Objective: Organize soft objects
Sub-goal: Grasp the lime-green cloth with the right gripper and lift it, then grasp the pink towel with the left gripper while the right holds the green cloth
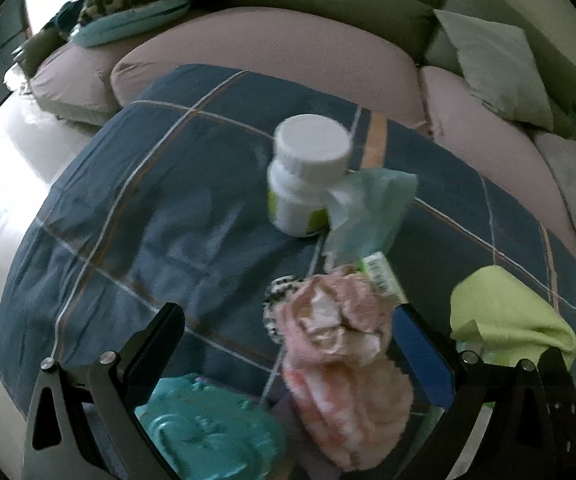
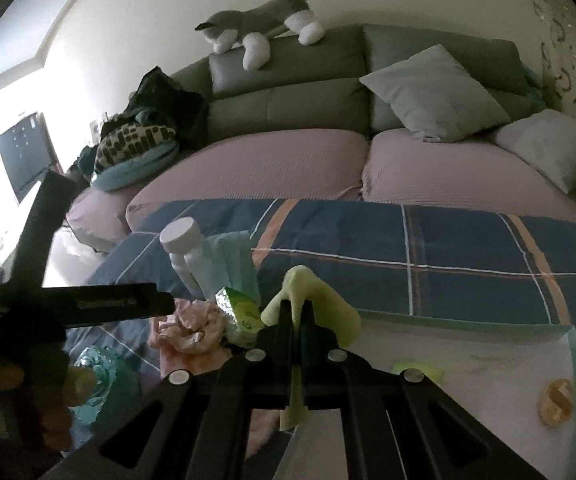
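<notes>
Right claw (image 2: 296,308) clamped on a yellow-green cloth (image 2: 311,300), above a pale tray (image 2: 487,344). Left claw (image 1: 288,328) spread wide around a pink fluffy cloth (image 1: 339,344); beyond it, a white bottle (image 1: 307,176) on the plaid-covered desk (image 1: 148,208).

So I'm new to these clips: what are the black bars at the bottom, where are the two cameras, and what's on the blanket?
The black bars are the fingers of two handheld grippers; each camera sits on one and looks forward along it. The left gripper is open above a pink fluffy cloth, with a teal item nearby. The right gripper is shut on a yellow-green cloth, over a pale tray. A white bottle and a light green bag also lie on the plaid blanket.
</notes>
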Demonstrator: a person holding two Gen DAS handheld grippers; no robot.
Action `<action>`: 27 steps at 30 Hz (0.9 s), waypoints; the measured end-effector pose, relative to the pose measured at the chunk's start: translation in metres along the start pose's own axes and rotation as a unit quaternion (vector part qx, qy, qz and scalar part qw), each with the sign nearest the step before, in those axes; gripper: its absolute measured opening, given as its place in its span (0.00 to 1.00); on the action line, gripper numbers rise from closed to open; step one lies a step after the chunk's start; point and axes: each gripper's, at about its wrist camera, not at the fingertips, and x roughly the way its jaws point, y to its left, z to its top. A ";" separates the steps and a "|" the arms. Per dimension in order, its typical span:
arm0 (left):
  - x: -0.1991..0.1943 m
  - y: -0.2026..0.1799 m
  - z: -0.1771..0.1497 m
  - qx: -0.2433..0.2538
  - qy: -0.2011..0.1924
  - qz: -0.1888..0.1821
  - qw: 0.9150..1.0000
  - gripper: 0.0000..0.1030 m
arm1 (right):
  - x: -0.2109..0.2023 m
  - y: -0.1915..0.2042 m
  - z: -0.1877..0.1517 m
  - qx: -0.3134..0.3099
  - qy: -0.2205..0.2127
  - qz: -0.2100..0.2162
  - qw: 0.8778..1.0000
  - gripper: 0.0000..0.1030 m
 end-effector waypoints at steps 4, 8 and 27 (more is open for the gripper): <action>0.003 -0.017 -0.002 0.031 0.002 0.002 1.000 0.99 | -0.013 -0.008 0.001 0.006 -0.011 -0.004 1.000 0.03; 0.008 -0.031 -0.004 0.051 0.009 -0.003 0.999 0.68 | -0.019 -0.016 0.003 0.016 -0.018 -0.008 1.000 0.03; 0.027 -0.030 -0.006 0.051 0.026 -0.008 0.998 0.16 | -0.021 -0.037 0.002 0.061 -0.011 -0.008 0.998 0.03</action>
